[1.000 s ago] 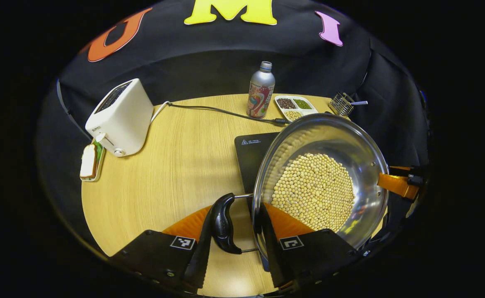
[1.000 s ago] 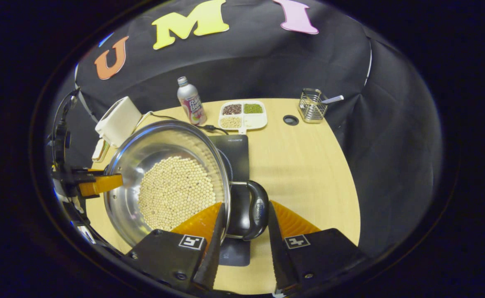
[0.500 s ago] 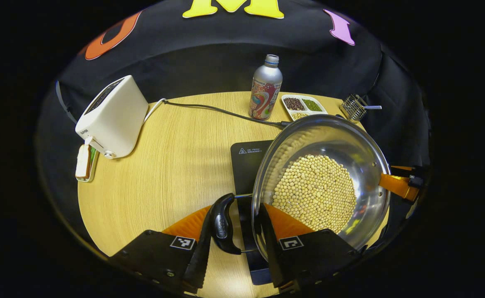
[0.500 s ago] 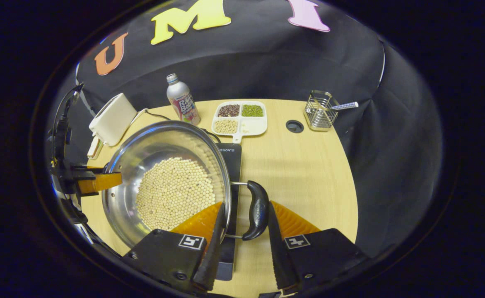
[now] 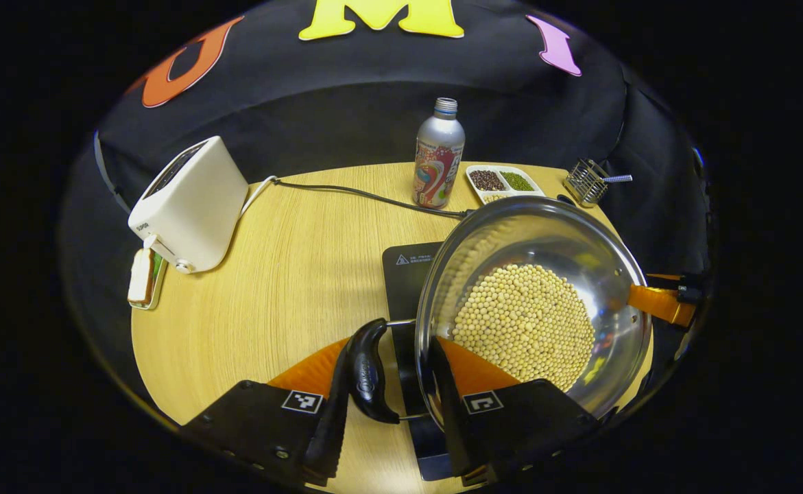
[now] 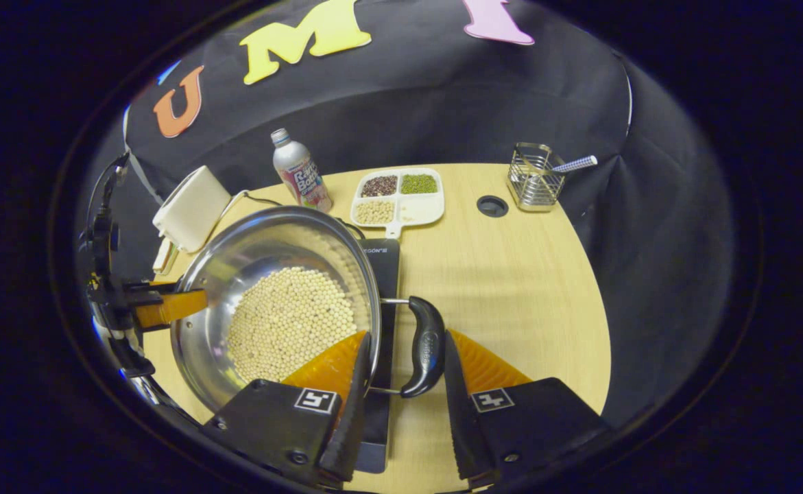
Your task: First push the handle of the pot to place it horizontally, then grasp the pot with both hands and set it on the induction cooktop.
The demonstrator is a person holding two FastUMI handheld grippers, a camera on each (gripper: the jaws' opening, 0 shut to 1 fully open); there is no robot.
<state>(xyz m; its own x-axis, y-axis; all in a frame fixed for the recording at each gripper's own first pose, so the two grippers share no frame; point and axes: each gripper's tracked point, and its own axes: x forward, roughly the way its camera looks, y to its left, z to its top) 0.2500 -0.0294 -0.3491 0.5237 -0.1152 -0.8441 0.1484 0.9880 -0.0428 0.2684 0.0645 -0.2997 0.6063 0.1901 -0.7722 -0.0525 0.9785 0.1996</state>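
A steel pot (image 5: 552, 237) holding pale beans is over the black induction cooktop (image 5: 406, 267); whether the two touch is not clear. My left gripper (image 5: 389, 350) is shut on the pot's black side handle (image 5: 367, 370), with the rim just inside one finger. Across the pot, the right gripper's finger (image 5: 658, 303) shows at the far rim. In the right gripper view, my right gripper (image 6: 406, 339) is shut on the opposite black handle (image 6: 427, 346) of the pot (image 6: 257, 247). The cooktop (image 6: 382, 261) peeks out beside it, and the left gripper (image 6: 164, 307) holds the far side.
A white toaster (image 5: 188, 202) with a bread slice (image 5: 142, 278) beside it stands at the table's left. At the back stand a drink bottle (image 5: 437, 156), a divided dish of beans (image 6: 398, 195) and a wire holder (image 6: 533, 185). A power cord (image 5: 367, 195) runs to the cooktop.
Both grippers have carried the pot a little way across the cooktop, so more of its near end shows beside the handles. Both grips are unchanged.
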